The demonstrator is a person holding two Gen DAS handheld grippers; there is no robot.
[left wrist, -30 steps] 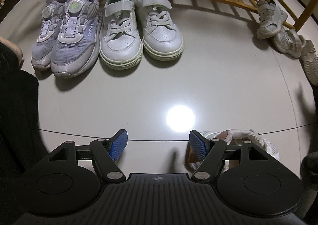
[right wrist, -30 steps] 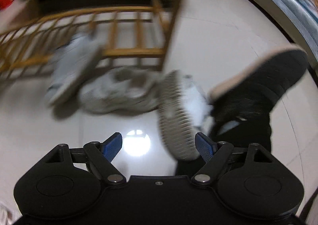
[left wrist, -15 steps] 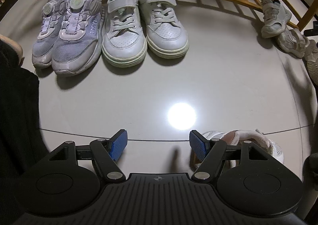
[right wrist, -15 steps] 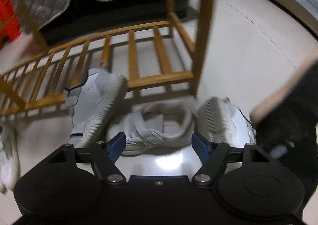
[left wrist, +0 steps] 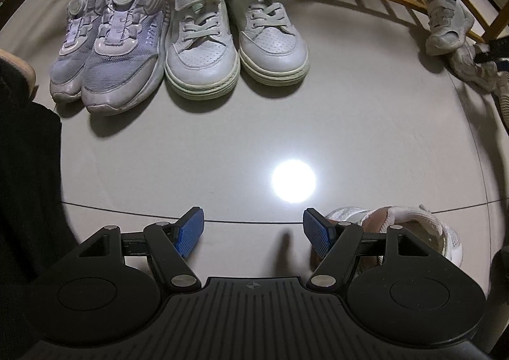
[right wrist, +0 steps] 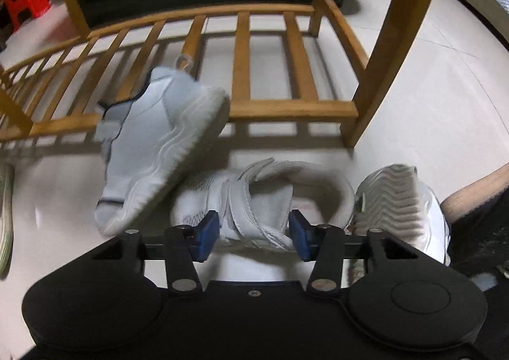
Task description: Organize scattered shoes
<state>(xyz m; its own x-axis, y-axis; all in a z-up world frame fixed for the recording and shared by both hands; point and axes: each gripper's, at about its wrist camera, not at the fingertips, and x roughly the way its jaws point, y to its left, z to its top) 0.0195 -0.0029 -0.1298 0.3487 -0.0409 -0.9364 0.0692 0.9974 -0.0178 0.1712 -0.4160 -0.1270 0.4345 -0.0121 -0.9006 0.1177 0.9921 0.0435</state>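
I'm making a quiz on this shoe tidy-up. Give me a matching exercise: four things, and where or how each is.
1. lavender sneakers
2. white strap shoe
3. grey-white shoe
4. left gripper

A. between the closing right jaws
B. tilted against the wooden rail
C. leftmost pair in the row
D. open over bare floor

Pairs: 1-C, 2-A, 3-B, 4-D
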